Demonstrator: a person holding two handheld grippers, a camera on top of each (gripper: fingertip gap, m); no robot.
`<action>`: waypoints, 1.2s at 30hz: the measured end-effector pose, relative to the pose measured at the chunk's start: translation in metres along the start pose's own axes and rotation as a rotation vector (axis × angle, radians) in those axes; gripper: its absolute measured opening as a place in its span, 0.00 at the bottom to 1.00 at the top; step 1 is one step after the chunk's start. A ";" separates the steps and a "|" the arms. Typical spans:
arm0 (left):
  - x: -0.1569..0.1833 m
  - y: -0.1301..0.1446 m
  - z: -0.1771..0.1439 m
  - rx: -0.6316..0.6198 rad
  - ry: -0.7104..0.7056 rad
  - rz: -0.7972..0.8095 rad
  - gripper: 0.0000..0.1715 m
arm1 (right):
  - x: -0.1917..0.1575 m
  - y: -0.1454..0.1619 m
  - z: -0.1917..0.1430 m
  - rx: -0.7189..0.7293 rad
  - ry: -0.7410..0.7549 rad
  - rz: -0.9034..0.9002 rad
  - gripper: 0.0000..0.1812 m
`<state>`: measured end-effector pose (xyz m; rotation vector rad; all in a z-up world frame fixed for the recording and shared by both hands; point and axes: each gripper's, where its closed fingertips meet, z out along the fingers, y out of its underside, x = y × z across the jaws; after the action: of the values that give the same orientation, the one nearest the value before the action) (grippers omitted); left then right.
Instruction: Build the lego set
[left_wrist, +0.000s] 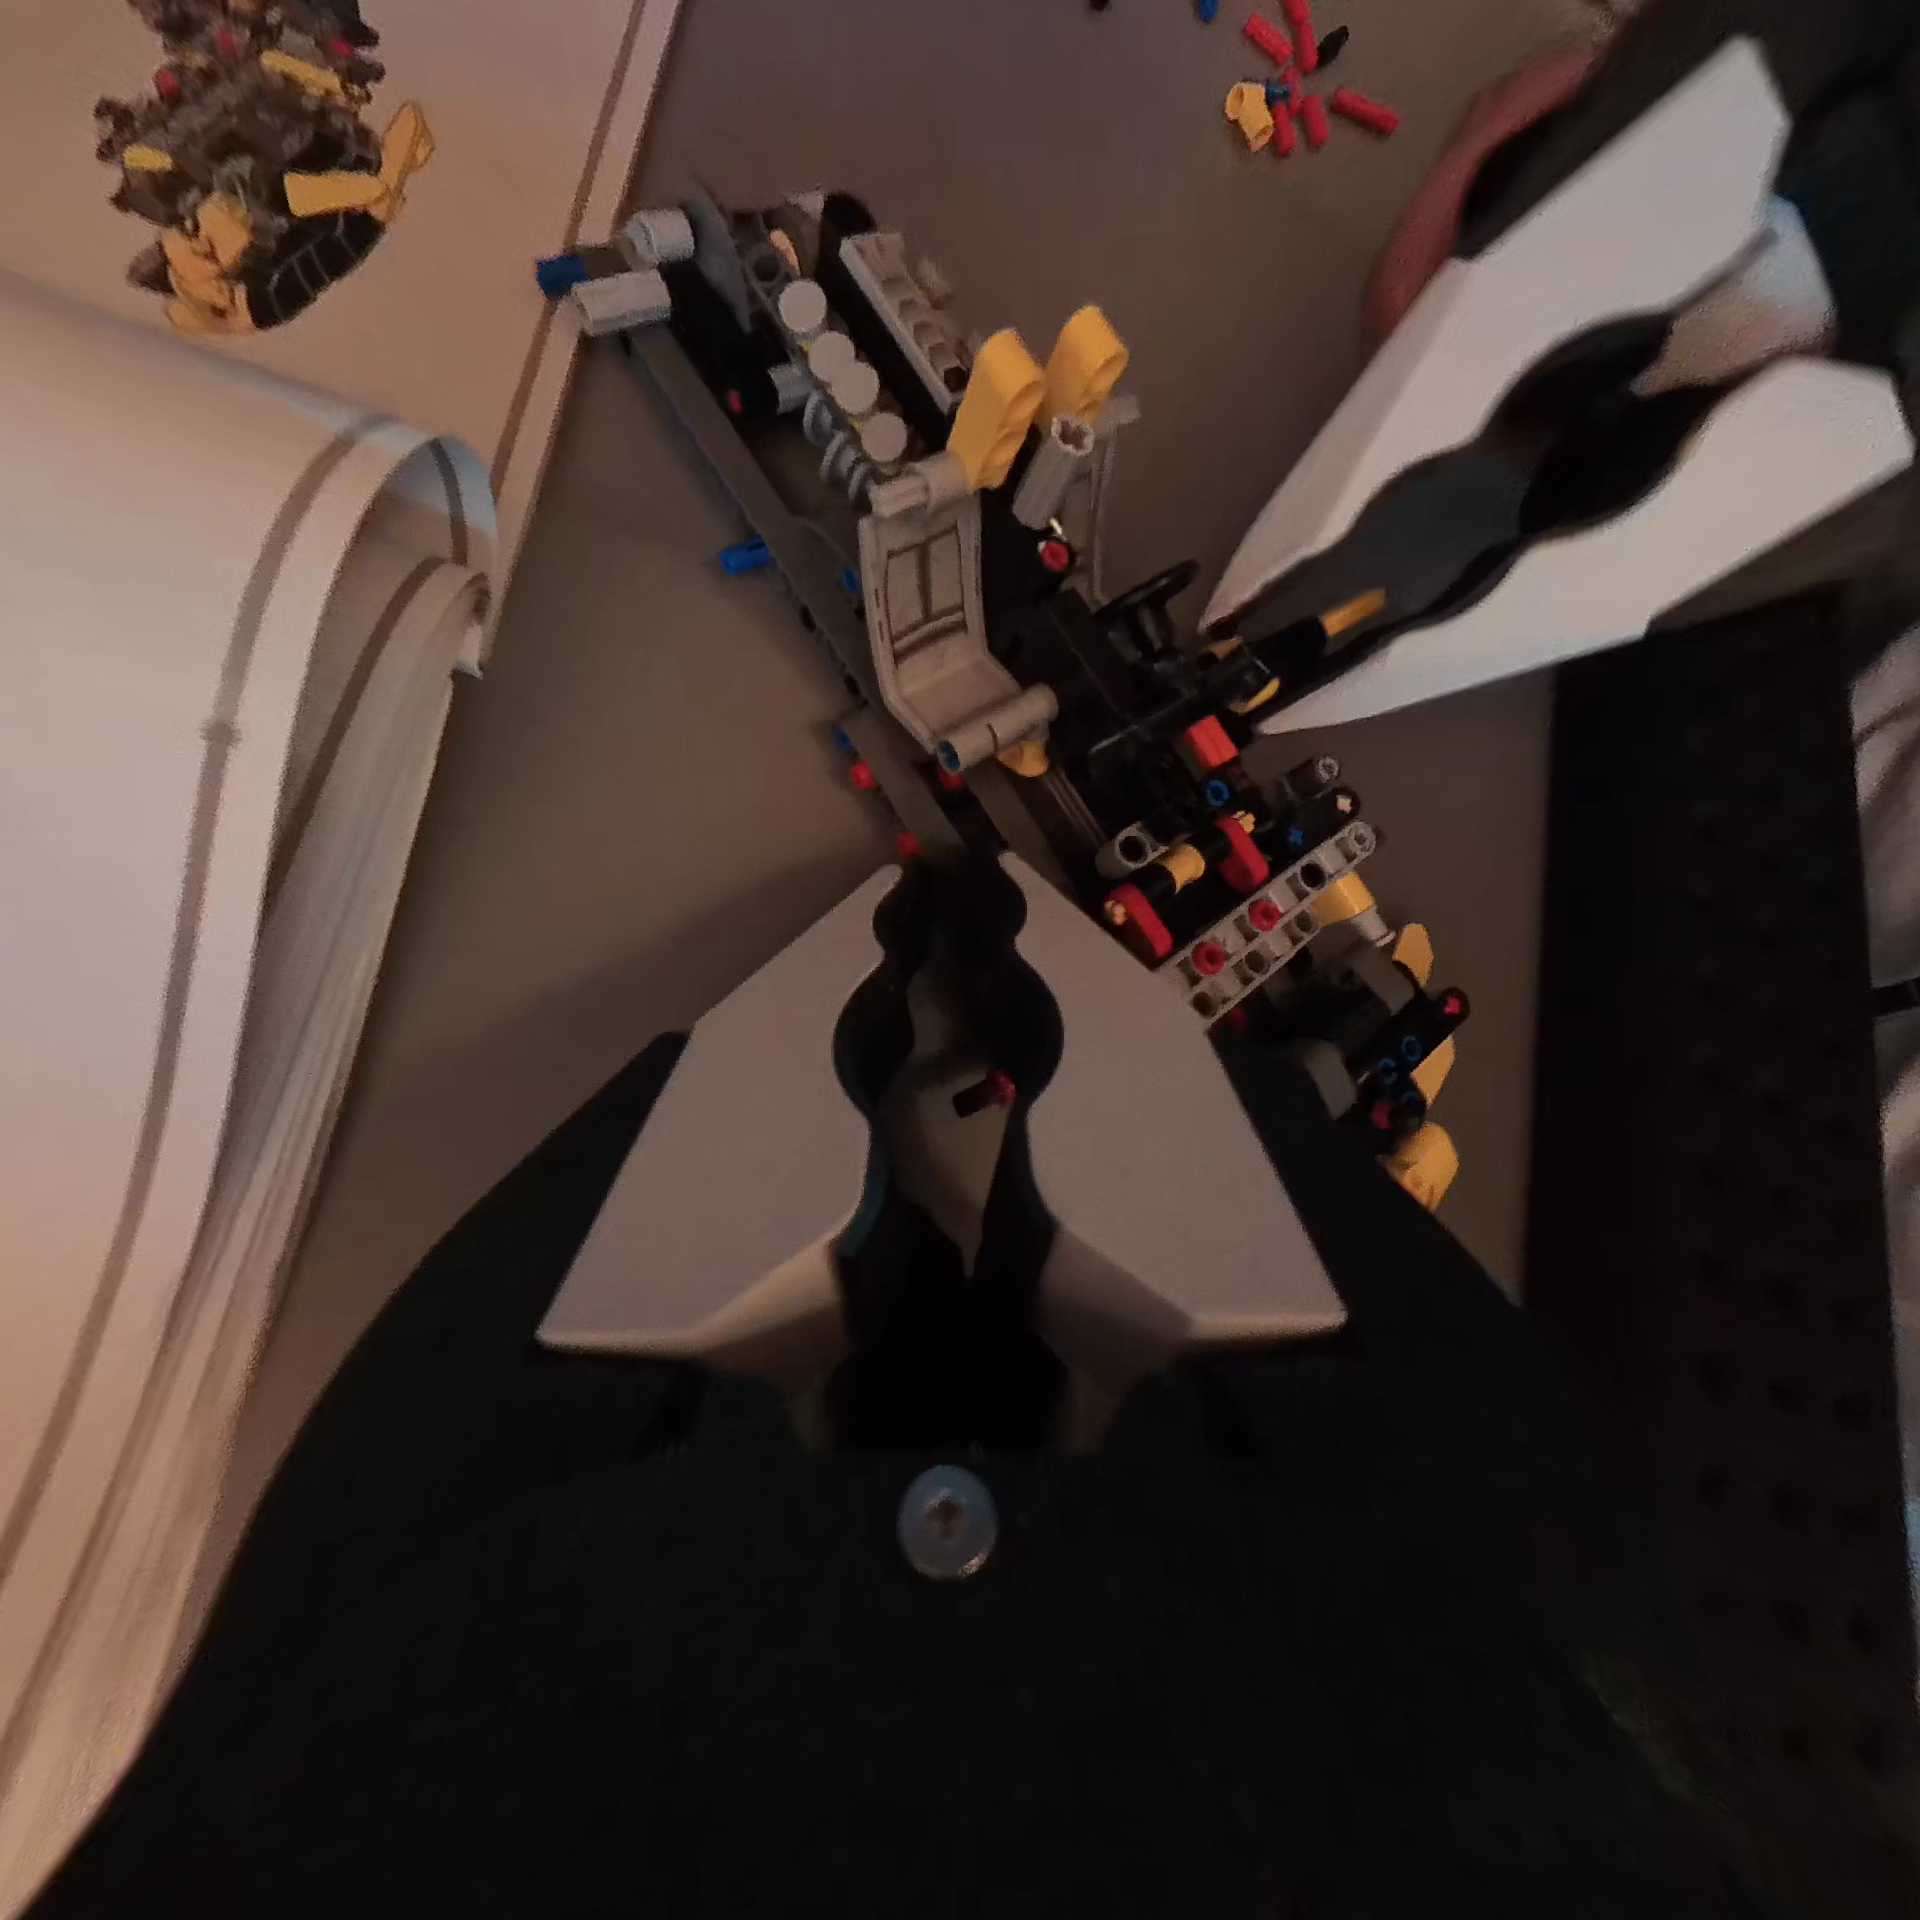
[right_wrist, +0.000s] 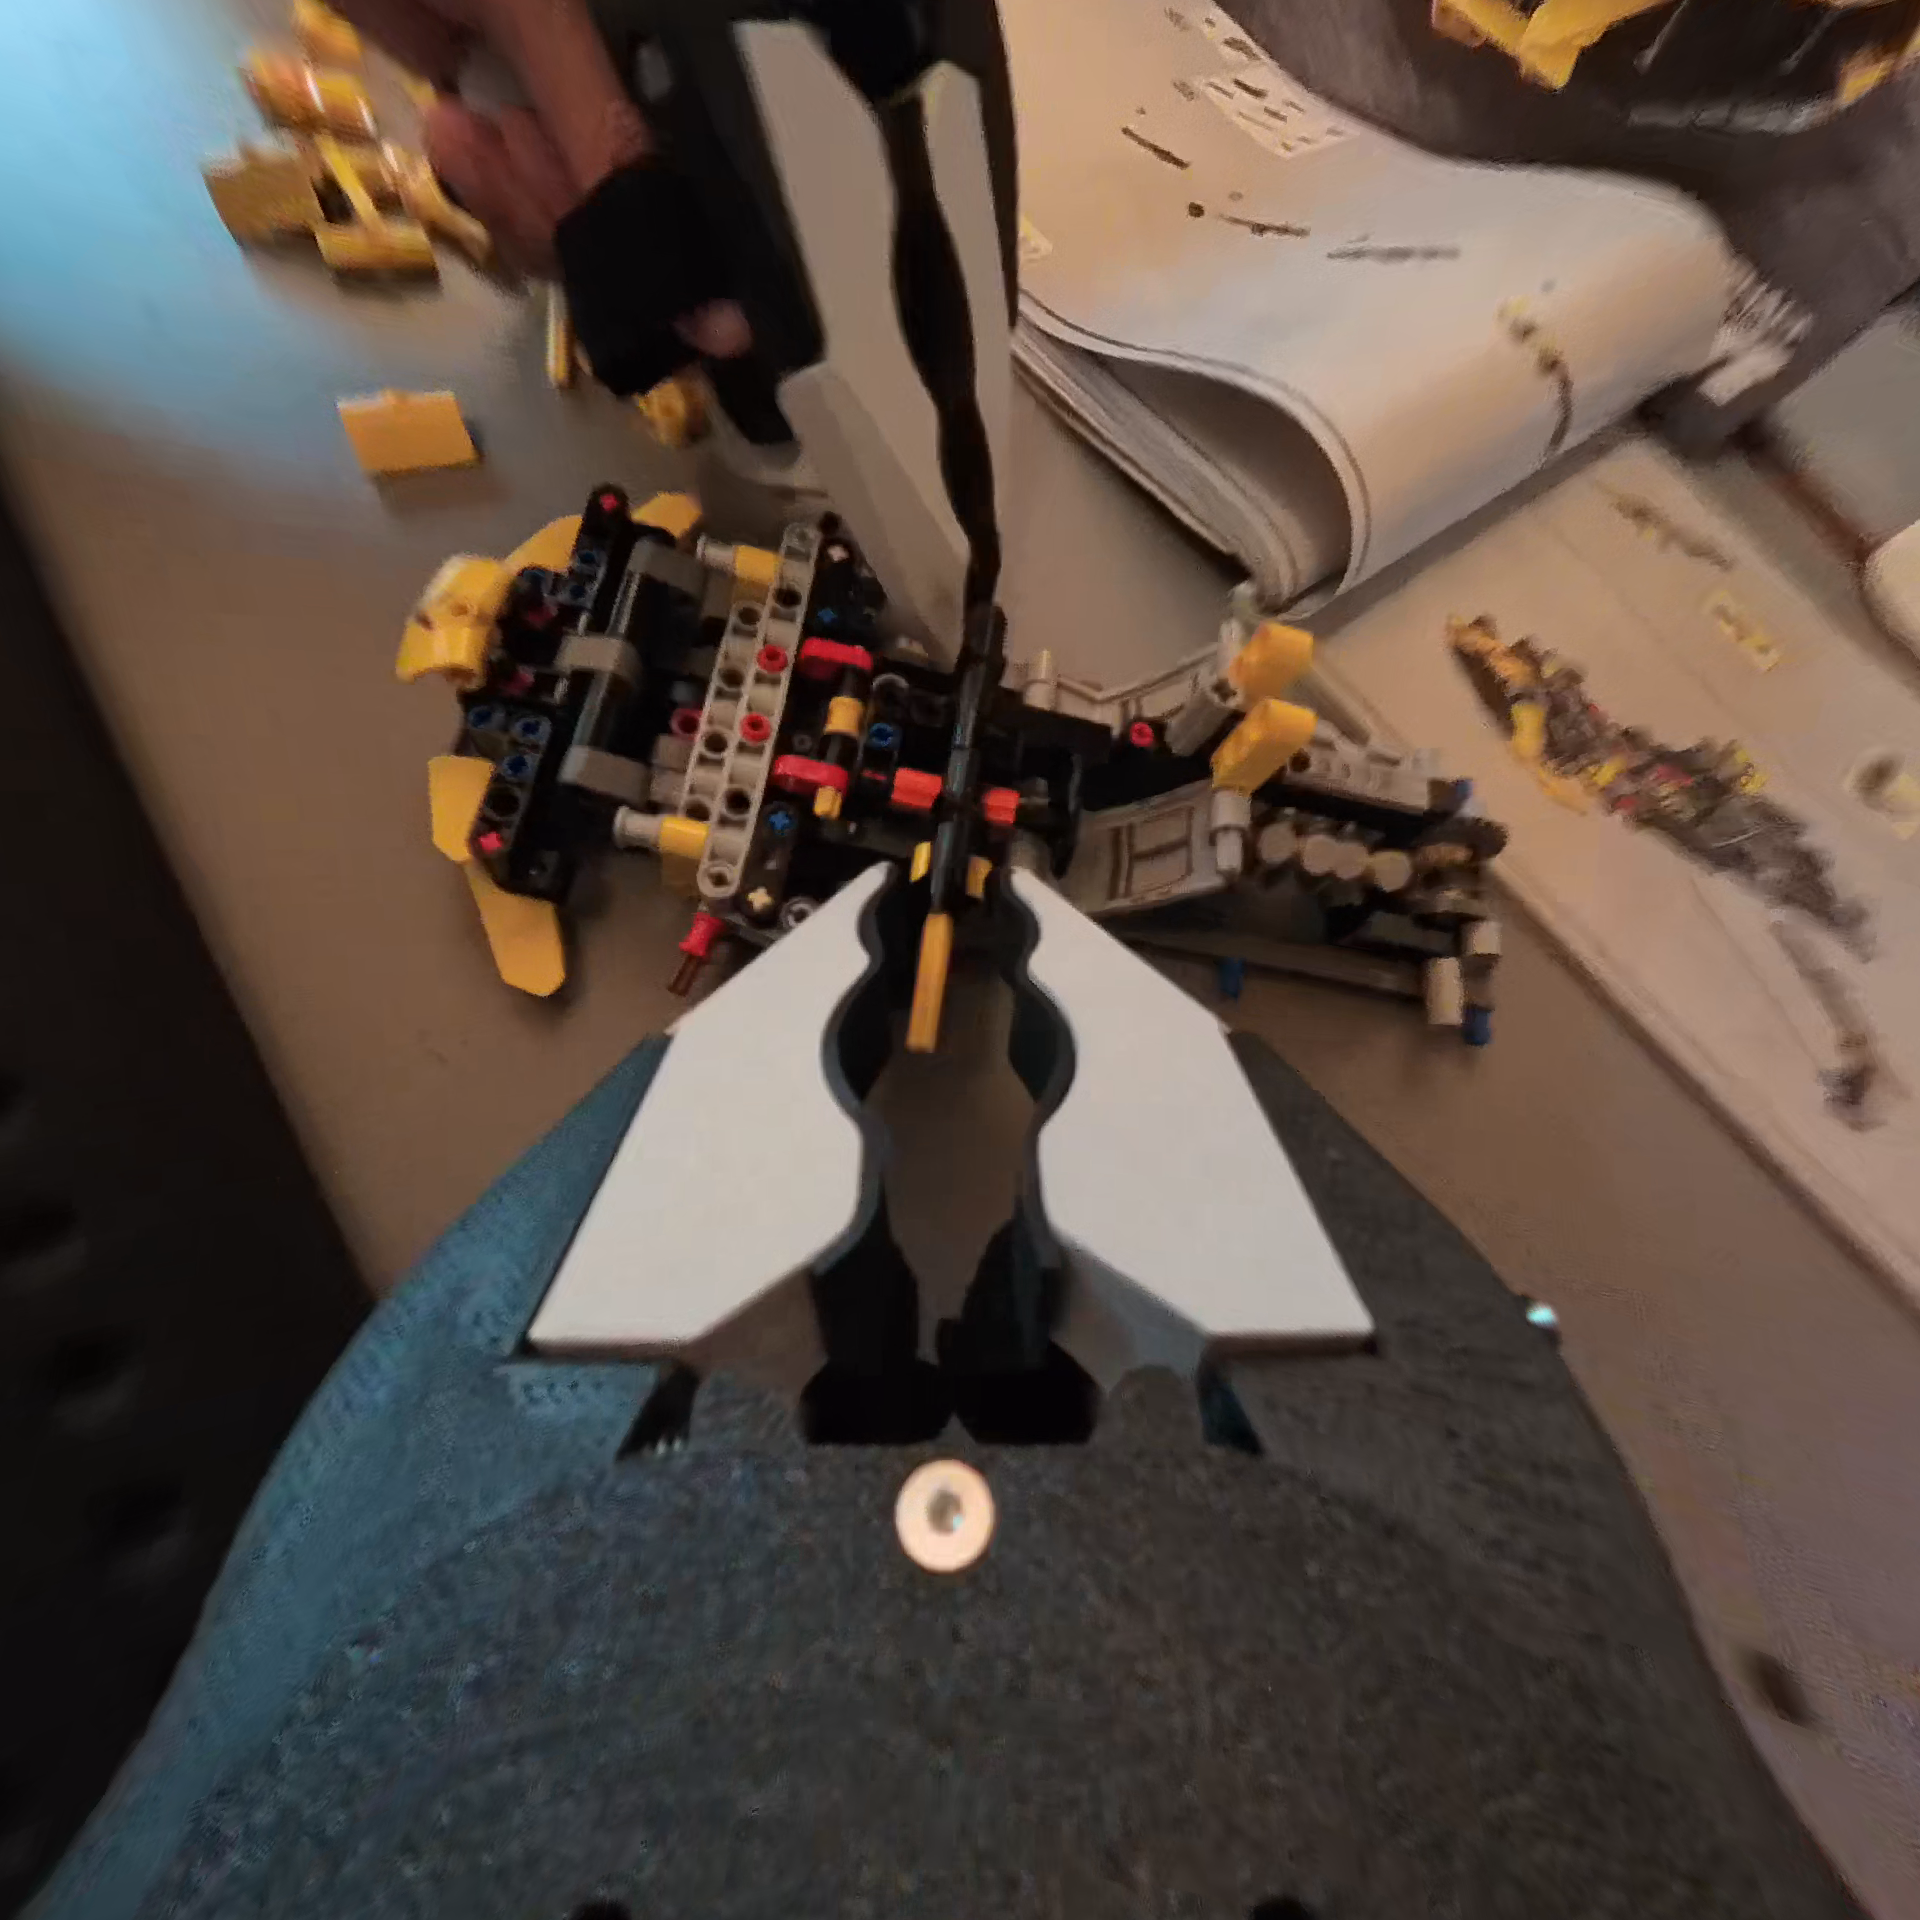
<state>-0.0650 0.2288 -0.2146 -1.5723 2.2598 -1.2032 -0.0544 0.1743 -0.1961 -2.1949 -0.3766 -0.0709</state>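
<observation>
The step in hand looks like seating a thin black-and-yellow axle piece into the middle of the half-built black, grey and yellow brick vehicle chassis, which lies on the grey desk just beyond both tools. The right gripper, entering the left wrist view from 2 o'clock, is clenched on that axle near its black end, the yellow end running back between the pads. The left gripper is nearly closed on the dark edge of the chassis, seemingly bracing it; whether it truly pinches the beam I cannot tell for certain. An open white instruction booklet lies at 1 o'clock of the chassis in the right wrist view, loose yellow panel pieces at 11 o'clock. Next, I judge, the axle wants a straight push along its own line while the chassis is held steady.
</observation>
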 end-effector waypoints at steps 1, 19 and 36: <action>0.000 -0.002 -0.002 0.014 -0.007 0.022 0.05 | -0.002 0.001 -0.001 0.013 -0.072 0.092 0.10; 0.032 -0.034 0.009 0.064 0.199 0.058 0.15 | -0.008 0.009 -0.008 -0.027 -0.216 0.339 0.12; 0.034 -0.037 0.022 0.118 0.287 -0.229 0.08 | -0.009 0.015 -0.005 -0.065 -0.030 0.127 0.08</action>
<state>-0.0414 0.1836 -0.1939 -1.7482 2.1601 -1.6874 -0.0578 0.1594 -0.2061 -2.2807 -0.2532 0.0195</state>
